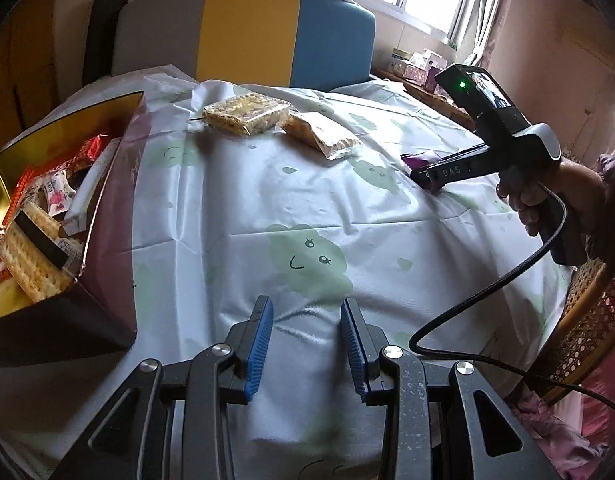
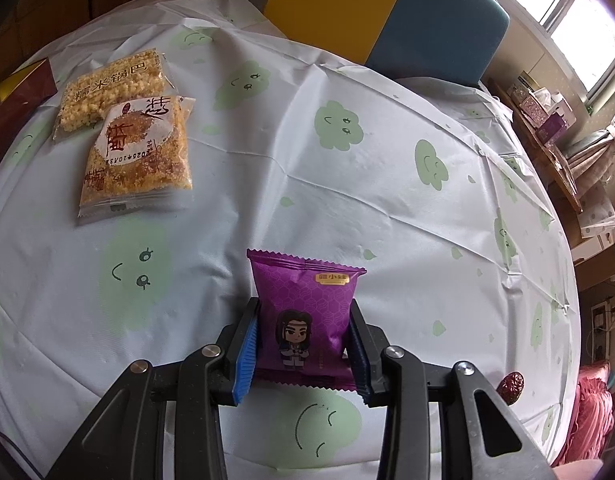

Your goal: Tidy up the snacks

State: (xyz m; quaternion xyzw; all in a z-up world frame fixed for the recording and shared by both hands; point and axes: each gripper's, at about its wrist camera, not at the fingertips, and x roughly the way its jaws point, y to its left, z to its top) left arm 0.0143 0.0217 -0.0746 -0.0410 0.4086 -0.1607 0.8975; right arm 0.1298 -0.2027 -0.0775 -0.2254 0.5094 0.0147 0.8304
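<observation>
My right gripper [image 2: 305, 344] pinches the purple snack packet [image 2: 305, 312] across its puffy, light, crushable middle; my left gripper [image 1: 306, 340] is spread, empty.

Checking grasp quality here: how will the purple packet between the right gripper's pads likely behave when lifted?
The purple packet looks puffy, so probably light and somewhat squashy. Its glossy film may slip. The right gripper clamps its sides, so it should lift without flopping much.

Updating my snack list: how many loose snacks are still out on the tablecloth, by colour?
Yellow-orange rice-crisp packets: 2
Purple packet: 1, pressed between the right hand-held gripper pads
Red date: 1
Total: 4
</observation>
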